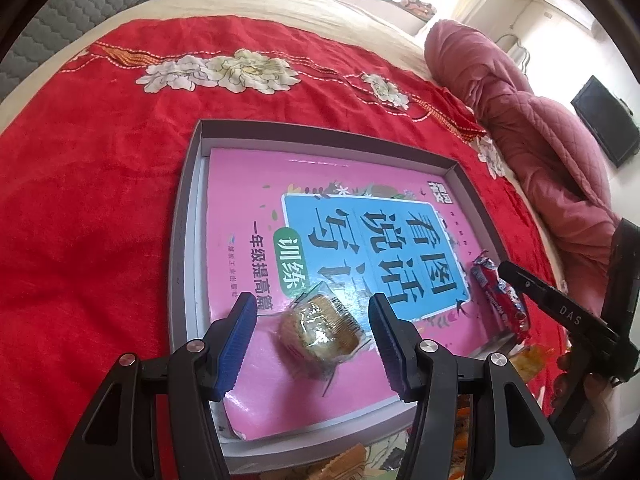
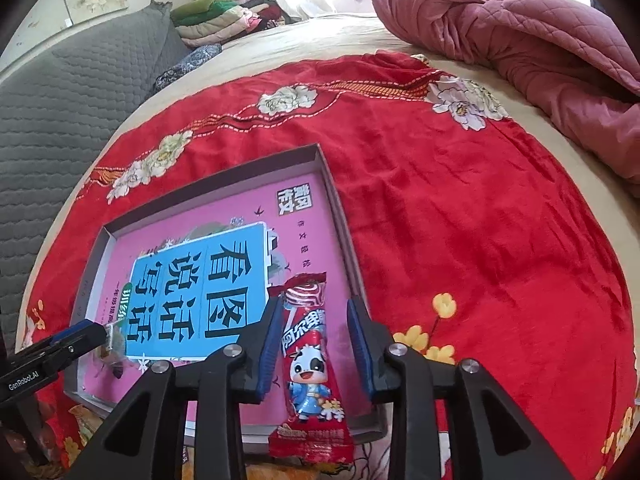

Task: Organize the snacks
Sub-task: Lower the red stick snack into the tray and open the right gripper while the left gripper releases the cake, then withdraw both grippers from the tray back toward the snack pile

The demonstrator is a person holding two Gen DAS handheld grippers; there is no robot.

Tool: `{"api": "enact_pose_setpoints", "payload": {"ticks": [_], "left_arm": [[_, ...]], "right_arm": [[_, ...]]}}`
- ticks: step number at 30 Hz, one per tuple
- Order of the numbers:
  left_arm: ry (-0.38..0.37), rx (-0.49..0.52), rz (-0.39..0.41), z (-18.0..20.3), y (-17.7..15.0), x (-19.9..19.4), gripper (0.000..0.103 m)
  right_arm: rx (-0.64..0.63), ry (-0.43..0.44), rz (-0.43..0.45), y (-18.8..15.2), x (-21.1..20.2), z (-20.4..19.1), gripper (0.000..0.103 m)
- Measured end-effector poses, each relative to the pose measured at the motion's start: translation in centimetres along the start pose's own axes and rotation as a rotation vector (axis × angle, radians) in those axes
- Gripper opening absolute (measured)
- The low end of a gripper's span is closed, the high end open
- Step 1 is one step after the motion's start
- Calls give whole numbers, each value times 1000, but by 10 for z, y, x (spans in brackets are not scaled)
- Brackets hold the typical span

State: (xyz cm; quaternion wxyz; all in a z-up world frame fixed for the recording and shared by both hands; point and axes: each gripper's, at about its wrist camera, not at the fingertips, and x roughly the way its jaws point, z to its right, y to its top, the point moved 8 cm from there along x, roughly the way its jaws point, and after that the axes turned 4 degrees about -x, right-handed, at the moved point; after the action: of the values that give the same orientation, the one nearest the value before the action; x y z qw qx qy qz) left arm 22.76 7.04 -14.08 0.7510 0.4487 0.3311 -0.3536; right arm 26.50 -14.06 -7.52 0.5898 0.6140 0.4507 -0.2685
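Bed [image 2: 280, 40] spread with red floral blanket [image 1: 100, 200], pink quilt [image 2: 540, 48] bunched along one edge. Shallow grey box [image 1: 182, 240] flat on blanket, pink workbook [image 1: 248, 184] filling its floor. Red lollipop packet [image 2: 308, 368] lying on workbook along one side wall of box, its tail past the near rim, between spread jaws of right gripper [image 2: 312, 344], pads apart from wrapper. Clear-wrapped round cake [image 1: 320, 328] on workbook near the near rim, between wide-open jaws of left gripper [image 1: 312, 336], untouched by either pad.
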Motion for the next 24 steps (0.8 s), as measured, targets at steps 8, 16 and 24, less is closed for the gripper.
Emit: {"api": "enact_pose_setpoints", "payload": {"ticks": [8,16,24], "left_arm": [[-17,7,9,4,4,-12,62],[-16,20,8,7,3,-19,62],[-4,35,9,9,1,-24,63]], "right_arm": [[-22,28,8,-6,-31,-1,33],[-42,149,-31,-32,-52,-15,33],[-23,157,-106,-43,-29,-20,33]]}}
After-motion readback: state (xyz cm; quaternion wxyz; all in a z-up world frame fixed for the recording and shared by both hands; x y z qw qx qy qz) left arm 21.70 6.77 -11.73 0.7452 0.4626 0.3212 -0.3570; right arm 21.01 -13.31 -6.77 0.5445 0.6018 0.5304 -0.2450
